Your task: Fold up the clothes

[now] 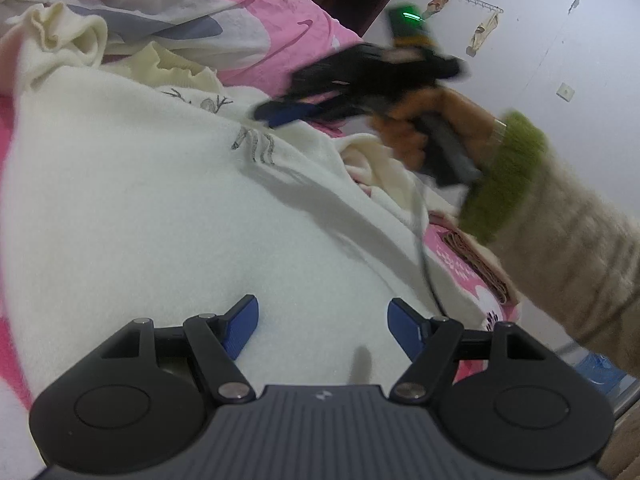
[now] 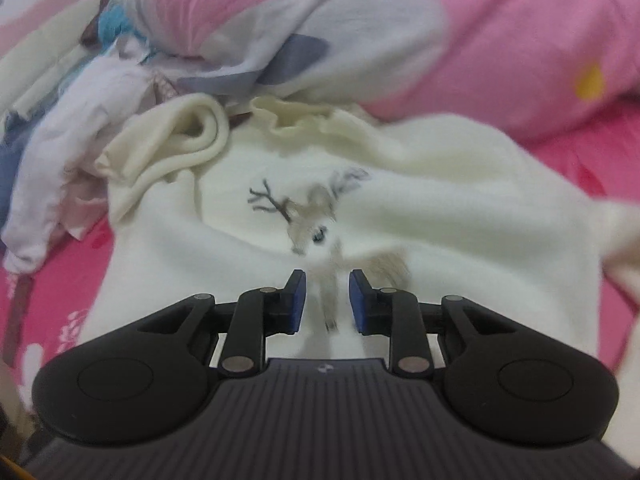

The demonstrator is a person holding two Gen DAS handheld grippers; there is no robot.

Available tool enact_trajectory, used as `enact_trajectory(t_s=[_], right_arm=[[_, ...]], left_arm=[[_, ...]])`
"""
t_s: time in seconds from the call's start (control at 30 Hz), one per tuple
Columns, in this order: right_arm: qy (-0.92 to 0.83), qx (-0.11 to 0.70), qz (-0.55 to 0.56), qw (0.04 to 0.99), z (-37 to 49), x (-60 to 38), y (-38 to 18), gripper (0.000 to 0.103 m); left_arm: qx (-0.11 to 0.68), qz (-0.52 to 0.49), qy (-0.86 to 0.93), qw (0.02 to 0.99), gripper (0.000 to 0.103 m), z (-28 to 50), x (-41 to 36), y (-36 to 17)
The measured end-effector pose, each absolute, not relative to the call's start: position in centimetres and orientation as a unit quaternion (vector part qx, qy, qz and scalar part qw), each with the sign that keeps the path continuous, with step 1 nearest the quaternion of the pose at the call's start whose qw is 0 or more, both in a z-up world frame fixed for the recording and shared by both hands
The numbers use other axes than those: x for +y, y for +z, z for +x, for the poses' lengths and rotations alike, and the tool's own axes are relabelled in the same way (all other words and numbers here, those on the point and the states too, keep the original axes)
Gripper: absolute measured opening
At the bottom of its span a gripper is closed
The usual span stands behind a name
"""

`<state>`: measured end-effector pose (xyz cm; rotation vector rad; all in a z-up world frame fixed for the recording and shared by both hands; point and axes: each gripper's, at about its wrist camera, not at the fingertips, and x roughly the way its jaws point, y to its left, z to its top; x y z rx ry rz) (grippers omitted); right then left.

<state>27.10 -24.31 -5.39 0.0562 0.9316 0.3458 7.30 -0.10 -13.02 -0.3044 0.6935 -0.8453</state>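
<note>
Both grippers, left gripper (image 1: 322,326) wide apart and right gripper (image 2: 327,300) slightly apart, hold nothing over the sweater (image 2: 420,200) spread on the bed (image 2: 592,168); a shallow pinch may let it slip.

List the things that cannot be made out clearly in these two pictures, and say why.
- Left wrist view: right gripper is motion-blurred; its fingers' gap is unreadable.
- Left wrist view: cream sweater, lower hem hidden behind the left gripper.
- Right wrist view: sweater's right sleeve is blurred and cut by the edge.
- Right wrist view: clothes pile too blurred to identify.
</note>
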Motion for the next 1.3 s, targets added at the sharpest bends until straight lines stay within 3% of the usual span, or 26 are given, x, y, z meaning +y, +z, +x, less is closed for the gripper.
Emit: enact_trajectory(t_s=[0.13,0.3,0.6,0.83,0.93,1.13,1.3], right_arm=[[0.136,0.471,-0.002,0.872,33.8,-21.0,-9.5,0.023],[0.113,0.454,0.058,0.882,38.4,-21.3,-10.1,0.022],[0.197,0.448,0.050,0.871,31.1,-21.6,-5.8,0.023],[0.191,0.461,0.006,0.866,36.9,-15.4,-10.9,0.022],[0.179,0.457,0.045,0.870,38.8,-15.7,-10.4,0.022],[0.243,0.450,0.043,0.859,34.7,-17.2,-6.3,0.023],[0.273,0.488,0.007,0.829,36.2,-12.3,-9.3,0.023]], left_arm=[[0.328,-0.145,-0.400,0.843,0.073,7.3,-0.1,-13.1],[0.328,-0.147,-0.401,0.842,0.073,7.1,-0.1,-13.0],[0.328,-0.147,-0.400,0.843,0.073,7.0,-0.3,-12.8],[0.327,-0.145,-0.400,0.844,0.073,6.8,-0.4,-12.6],[0.327,-0.147,-0.401,0.843,0.073,6.8,-0.3,-12.5],[0.327,-0.149,-0.403,0.842,0.073,6.9,-0.2,-12.4],[0.327,-0.147,-0.402,0.843,0.073,6.8,-0.2,-12.3]])
